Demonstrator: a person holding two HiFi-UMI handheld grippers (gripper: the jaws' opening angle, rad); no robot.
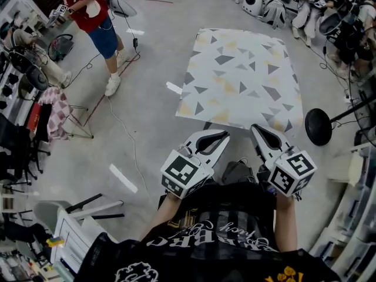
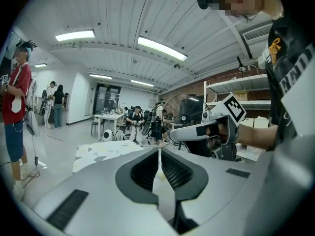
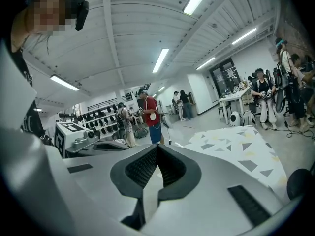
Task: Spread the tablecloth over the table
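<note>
Seen from the wearer's head, two grey hand-held grippers point forward and slightly down, side by side, each with a black-and-white marker cube at its back. The left gripper [image 1: 225,135] has its jaws pressed together at the tips, and its own view shows nothing pinched between them. The right gripper [image 1: 254,128] is likewise pressed together and holds nothing. Directly ahead of both lies the tablecloth [image 1: 238,78], white with grey and pale yellow triangles, spread flat as a square; the table under it is covered from sight. The cloth's near edge lies just in front of the two sets of tips. The right gripper's tip lies over that edge in the head view, but whether it touches the cloth cannot be told. In the left gripper view the cloth [image 2: 98,151] lies ahead and to the left; in the right gripper view it [image 3: 241,149] stretches ahead and to the right. A round black stand base [image 1: 318,126] sits on the floor just right of the right gripper. Well ahead and to the left of the left gripper stands a person in a red shirt [image 1: 88,4].
</note>
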